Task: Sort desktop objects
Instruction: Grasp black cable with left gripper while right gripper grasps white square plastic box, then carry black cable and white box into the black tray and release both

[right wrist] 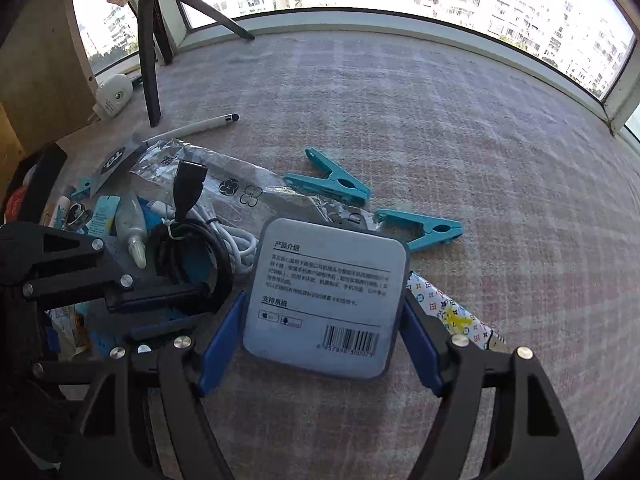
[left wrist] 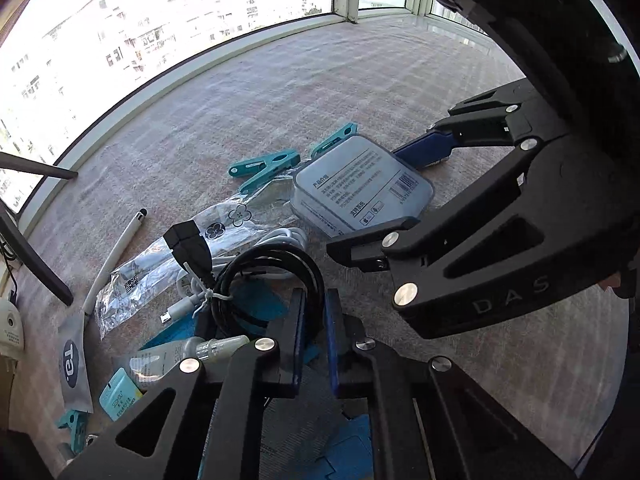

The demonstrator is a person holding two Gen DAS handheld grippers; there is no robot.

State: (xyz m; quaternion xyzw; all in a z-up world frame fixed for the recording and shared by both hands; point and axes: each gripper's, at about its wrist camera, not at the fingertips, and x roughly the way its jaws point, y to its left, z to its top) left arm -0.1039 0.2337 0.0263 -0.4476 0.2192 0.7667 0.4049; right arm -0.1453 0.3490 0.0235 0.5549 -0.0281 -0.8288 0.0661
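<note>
Two tools over a carpeted worktop (right wrist: pixel 460 128): left tool (left wrist: pixel 316 320) pinching the loop of a coiled black cable (left wrist: pixel 256 280); right tool (right wrist: pixel 322 328) spread, its blue pads either side of a square grey printed case (right wrist: pixel 326 292) lying flat. Two teal clips (right wrist: pixel 332 184) lie just beyond the case, a white stylus (right wrist: pixel 200 125) further left.

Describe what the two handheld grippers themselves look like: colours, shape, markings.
Both are matte black plastic linkages with triangular cut-outs and round silver rivet heads at the pivots. The left gripper and right gripper each carry flat blue pads on the inner faces of their jaws. White raised letters reading "DAS" show on the right gripper's body in the left wrist view. No cables or sleeves are visible.
</note>
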